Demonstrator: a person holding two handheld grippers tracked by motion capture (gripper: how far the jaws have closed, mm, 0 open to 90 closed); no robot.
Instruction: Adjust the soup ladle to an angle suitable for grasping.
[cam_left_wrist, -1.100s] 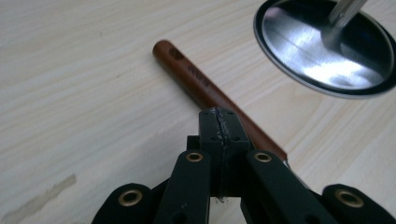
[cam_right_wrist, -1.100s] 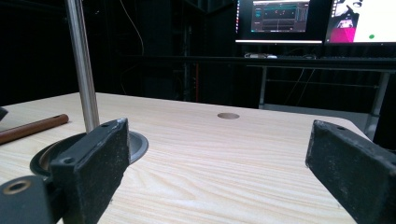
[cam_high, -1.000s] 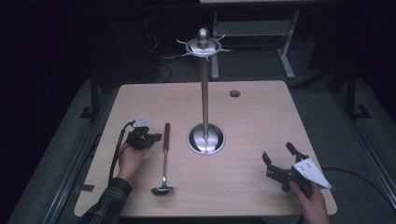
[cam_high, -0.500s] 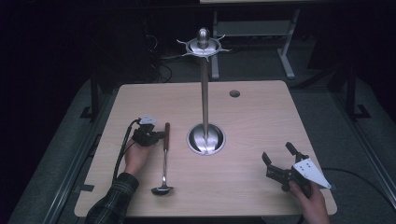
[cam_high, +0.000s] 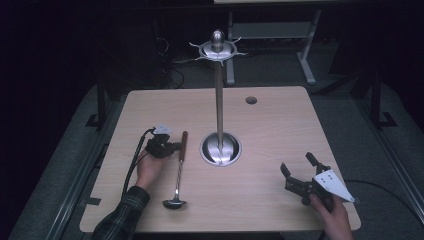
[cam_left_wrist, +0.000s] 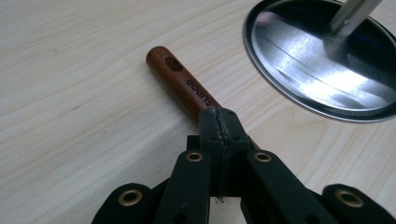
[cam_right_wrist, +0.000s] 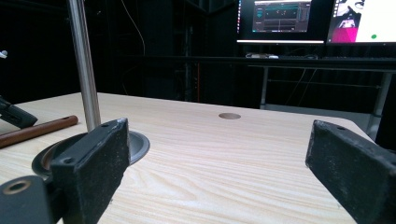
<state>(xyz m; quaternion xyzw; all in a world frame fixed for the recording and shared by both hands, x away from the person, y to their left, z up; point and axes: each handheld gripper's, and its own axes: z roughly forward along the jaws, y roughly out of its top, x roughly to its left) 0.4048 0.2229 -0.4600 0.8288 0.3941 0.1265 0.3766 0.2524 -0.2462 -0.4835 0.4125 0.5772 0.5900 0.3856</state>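
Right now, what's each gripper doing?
Left gripper: closed, jaws meeting over the wooden handle of the ladle; a real grip can't be told.
Right gripper: open, holding nothing.

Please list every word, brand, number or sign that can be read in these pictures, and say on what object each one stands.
"SUPOR", as far as it shows: on the brown wooden handle of the ladle, partly hidden under the left gripper.
Text on the monitors in the right gripper view: too small and blurred to read.
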